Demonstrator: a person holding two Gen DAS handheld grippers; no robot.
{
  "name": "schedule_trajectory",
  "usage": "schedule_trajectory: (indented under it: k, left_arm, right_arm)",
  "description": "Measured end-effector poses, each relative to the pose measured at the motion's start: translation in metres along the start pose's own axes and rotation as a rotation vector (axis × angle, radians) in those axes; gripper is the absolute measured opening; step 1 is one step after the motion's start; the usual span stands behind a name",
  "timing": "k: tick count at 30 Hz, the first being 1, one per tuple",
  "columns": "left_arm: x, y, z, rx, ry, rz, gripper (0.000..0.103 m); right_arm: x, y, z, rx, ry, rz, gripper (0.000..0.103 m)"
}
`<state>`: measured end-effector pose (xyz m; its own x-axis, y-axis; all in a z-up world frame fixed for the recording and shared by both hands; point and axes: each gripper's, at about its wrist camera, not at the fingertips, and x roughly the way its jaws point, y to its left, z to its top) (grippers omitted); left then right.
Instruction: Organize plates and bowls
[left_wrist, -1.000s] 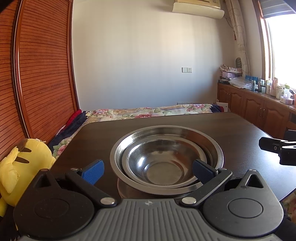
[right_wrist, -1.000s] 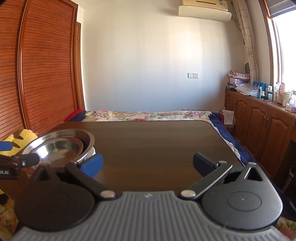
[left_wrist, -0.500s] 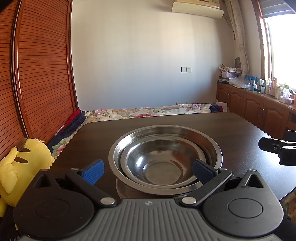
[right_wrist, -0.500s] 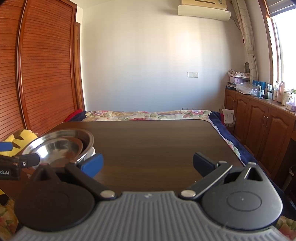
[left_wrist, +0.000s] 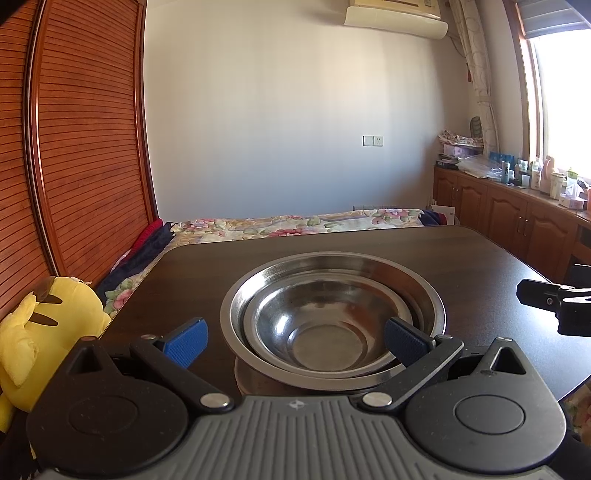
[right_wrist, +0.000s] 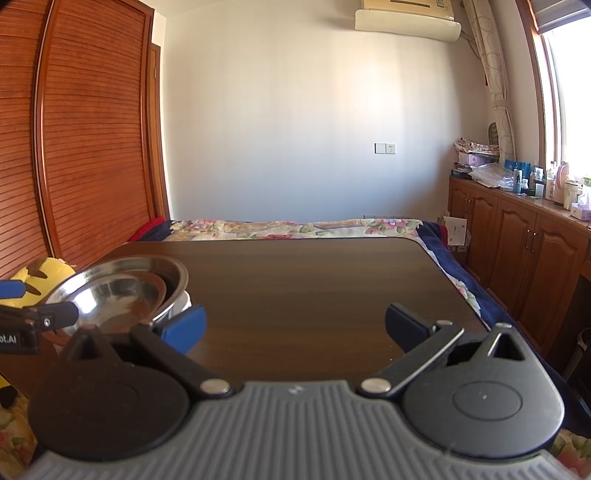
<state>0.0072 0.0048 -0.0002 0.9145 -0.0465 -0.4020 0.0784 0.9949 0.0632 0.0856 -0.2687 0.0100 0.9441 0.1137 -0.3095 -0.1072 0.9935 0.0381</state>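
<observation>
Since bowls (left_wrist: 332, 314) sit nested on table (left_wrist: 480, 258), stacking looks done; we count two steel bowls, smaller inside larger, third object beneath unclear. We hold left gripper (left_wrist: 295, 338) spread wide before stack, right gripper (right_wrist: 295, 323) spread over bare wood, both empty

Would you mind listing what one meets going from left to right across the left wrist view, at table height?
Yellow plush toy → nested steel bowls → tip of the right gripper → wooden cabinets at the far right.
</observation>
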Motion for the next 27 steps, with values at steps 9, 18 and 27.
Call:
schedule_trajectory:
  k: [9, 18, 27]
  left_arm:
    - [-0.0004, 0.0002, 0.0003, 0.004, 0.003, -0.005, 0.102]
    - [-0.0003, -0.0006, -0.0004, 0.002, 0.003, -0.004, 0.103]
    - [-0.0005, -0.0007, -0.0004, 0.0, 0.002, -0.003, 0.103]
  right_arm:
    - [-0.0002, 0.0008, -0.0011, 0.0, 0.002, 0.002, 0.103]
    - [-0.0008, 0.0018, -0.0019, 0.004, 0.002, 0.004, 0.103]
    - [-0.0003, 0.0019, -0.0021, 0.003, 0.002, 0.003, 0.103]
